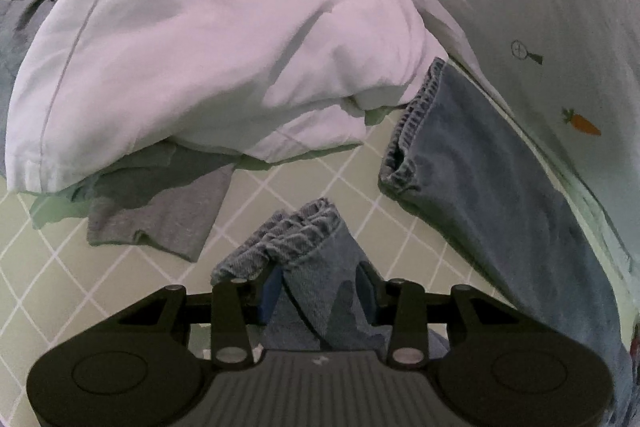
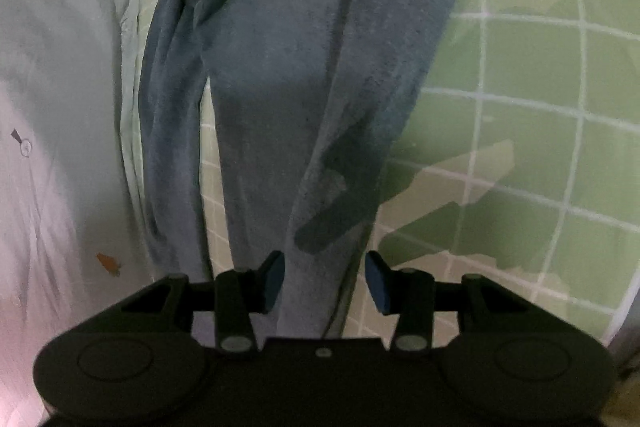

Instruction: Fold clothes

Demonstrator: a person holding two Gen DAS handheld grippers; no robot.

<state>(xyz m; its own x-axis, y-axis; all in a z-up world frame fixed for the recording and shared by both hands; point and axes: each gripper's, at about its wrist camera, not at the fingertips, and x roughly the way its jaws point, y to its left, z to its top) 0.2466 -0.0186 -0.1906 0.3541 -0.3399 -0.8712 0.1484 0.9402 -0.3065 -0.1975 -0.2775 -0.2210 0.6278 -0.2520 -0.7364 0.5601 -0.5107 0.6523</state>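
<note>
Your left hand-held gripper [image 1: 318, 291] is clamped on a bunched hem of the blue jeans [image 1: 308, 227], denim packed between its blue pads [image 1: 269, 291]. The other jeans leg [image 1: 472, 155] lies at about 2 o'clock on the green checked sheet [image 1: 280, 195], apart from the held hem. At 11 o'clock a white garment [image 1: 192, 39] is heaped over a grey garment [image 1: 160, 215]. A pale cover with a carrot print [image 1: 582, 123] borders the jeans at 3 o'clock.

Your right hand-held gripper [image 2: 325, 281] has its pads spread, denim [image 2: 304, 75] running up toward 12 o'clock between them; whether either pad touches it, you cannot tell.
</note>
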